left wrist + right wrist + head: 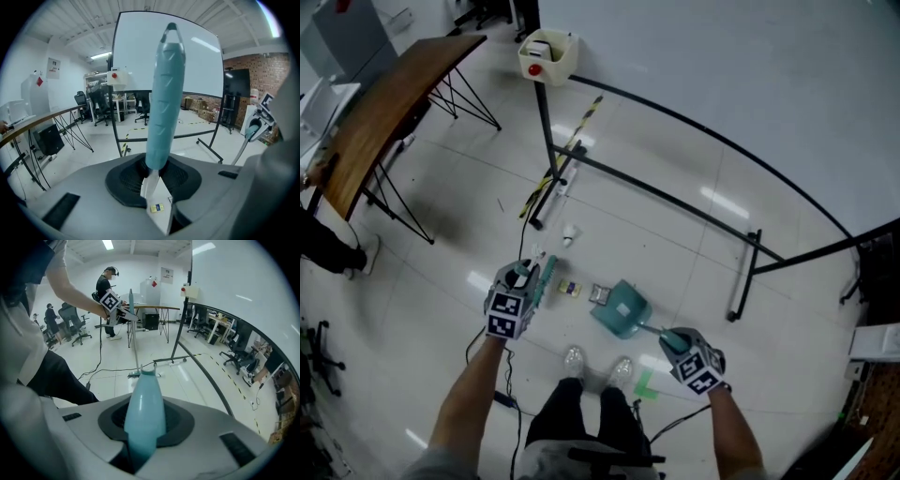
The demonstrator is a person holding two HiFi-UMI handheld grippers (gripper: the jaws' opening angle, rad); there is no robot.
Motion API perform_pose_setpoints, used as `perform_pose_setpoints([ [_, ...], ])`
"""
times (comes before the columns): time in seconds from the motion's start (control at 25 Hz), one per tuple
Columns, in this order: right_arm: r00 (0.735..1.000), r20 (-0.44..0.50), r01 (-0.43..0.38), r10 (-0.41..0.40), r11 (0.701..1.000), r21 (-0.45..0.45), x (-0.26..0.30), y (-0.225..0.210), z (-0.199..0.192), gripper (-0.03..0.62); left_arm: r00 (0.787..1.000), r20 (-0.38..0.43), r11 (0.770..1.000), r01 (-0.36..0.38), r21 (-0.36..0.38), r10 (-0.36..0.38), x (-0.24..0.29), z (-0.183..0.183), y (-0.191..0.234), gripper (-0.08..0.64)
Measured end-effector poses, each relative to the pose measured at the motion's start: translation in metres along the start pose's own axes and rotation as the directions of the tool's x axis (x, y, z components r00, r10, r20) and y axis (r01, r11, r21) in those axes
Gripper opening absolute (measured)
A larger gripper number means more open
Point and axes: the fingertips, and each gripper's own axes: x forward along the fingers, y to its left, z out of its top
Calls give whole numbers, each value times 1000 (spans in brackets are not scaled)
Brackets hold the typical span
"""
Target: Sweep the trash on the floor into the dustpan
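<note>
L gripper [528, 277] clamped on teal plastic broom handle [164, 103], R gripper [675, 341] gripping handle of teal plastic dustpan [621, 309] resting on pale tiled floor [441, 309] just beside small trash bits [571, 289].

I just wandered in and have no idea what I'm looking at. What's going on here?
A person is sweeping the floor with two hand-held grippers instead of bare hands. The left gripper is clamped on a broom handle. The right gripper is clamped on the handle of a teal dustpan, which sits on the floor. Small scraps of trash lie between the left gripper and the dustpan, not yet swept in.
</note>
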Motion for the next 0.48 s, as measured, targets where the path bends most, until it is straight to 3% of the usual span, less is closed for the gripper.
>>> perform_pose_setpoints([
  [0.24,999,13,-32,33,999,-41,1,-11,3,87,1000,17,998,6,-66,-5,34,-26,-33,81],
  [0.36,999,21,-37,38,999,-29,0,-15,1,87,999,23,994,38,-100,-35,43,-28,-55,84],
  [0.48,998,33,-46,47,998,-32,-2,-14,-2,87,996,14,992,89,-88,-89,45,-33,-84,86],
])
